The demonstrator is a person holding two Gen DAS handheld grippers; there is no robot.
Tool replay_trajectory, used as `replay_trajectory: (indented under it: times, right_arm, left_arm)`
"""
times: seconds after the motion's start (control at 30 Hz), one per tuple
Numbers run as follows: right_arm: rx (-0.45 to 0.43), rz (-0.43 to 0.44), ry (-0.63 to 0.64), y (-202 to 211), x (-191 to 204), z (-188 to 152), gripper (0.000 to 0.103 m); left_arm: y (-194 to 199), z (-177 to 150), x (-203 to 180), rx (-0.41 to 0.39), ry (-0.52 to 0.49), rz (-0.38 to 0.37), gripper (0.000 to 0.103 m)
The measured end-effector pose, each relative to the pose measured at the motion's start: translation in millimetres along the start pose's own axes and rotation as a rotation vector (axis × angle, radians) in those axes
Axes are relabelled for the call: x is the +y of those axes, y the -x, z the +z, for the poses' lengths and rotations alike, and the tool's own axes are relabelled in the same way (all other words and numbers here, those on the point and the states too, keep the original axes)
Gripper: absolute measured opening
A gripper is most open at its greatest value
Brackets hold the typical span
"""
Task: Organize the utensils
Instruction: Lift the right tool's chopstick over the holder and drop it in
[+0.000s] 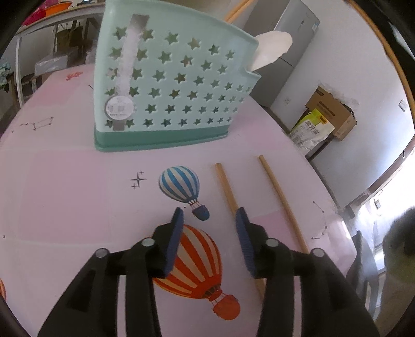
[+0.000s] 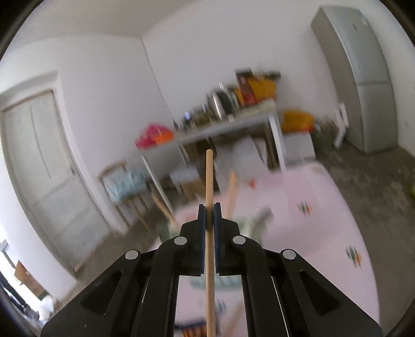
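A mint-green utensil holder (image 1: 168,85) with star-shaped holes stands upright on the pink table. A white spoon (image 1: 272,46) and a wooden stick end (image 1: 234,11) poke out of its top. Two wooden chopsticks lie side by side on the cloth to its right: the left chopstick (image 1: 228,191) and the right chopstick (image 1: 280,197). My left gripper (image 1: 210,211) hovers open over the balloon print, holding nothing; the left chopstick runs under its right finger (image 1: 242,225). My right gripper (image 2: 209,206) is raised in the air, shut on a third chopstick (image 2: 209,176) that stands upright between its pads.
The pink tablecloth (image 1: 64,194) carries balloon and star prints; its edge curves down the right side. Beyond it stand a grey fridge (image 1: 290,39) and a cardboard box (image 1: 332,114). The blurred right wrist view shows a cluttered white shelf table (image 2: 228,124) and a door (image 2: 39,155).
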State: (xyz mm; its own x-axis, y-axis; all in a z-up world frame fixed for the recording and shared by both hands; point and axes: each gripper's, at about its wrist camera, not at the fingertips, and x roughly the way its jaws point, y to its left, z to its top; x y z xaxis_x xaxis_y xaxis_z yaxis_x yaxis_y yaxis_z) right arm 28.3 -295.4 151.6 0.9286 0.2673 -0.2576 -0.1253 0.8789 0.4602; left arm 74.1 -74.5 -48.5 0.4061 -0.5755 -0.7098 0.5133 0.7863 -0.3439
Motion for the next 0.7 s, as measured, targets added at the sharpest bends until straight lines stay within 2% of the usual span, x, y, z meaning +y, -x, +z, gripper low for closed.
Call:
replay_trajectory:
  times: [0.17, 0.3, 0.57, 0.7]
  right_arm:
    - [-0.165, 0.042, 0.011, -28, 7, 29, 0.004]
    - [-0.228, 0.040, 0.007, -56, 9, 36, 0.004]
    - [-0.226, -0.005, 0.017, -107, 4, 26, 0.004]
    - [-0.218, -0.046, 0.047, -116, 2, 14, 0.004]
  left_arm:
    - [10, -1, 9, -0.027, 0.008, 0.013, 0.047]
    - [14, -2, 18, -0.031, 0.017, 0.013, 0.048]
    - [19, 0, 24, -0.038, 0.020, 0.003, 0.048]
    - [19, 3, 25, -0.041, 0.016, -0.009, 0.048]
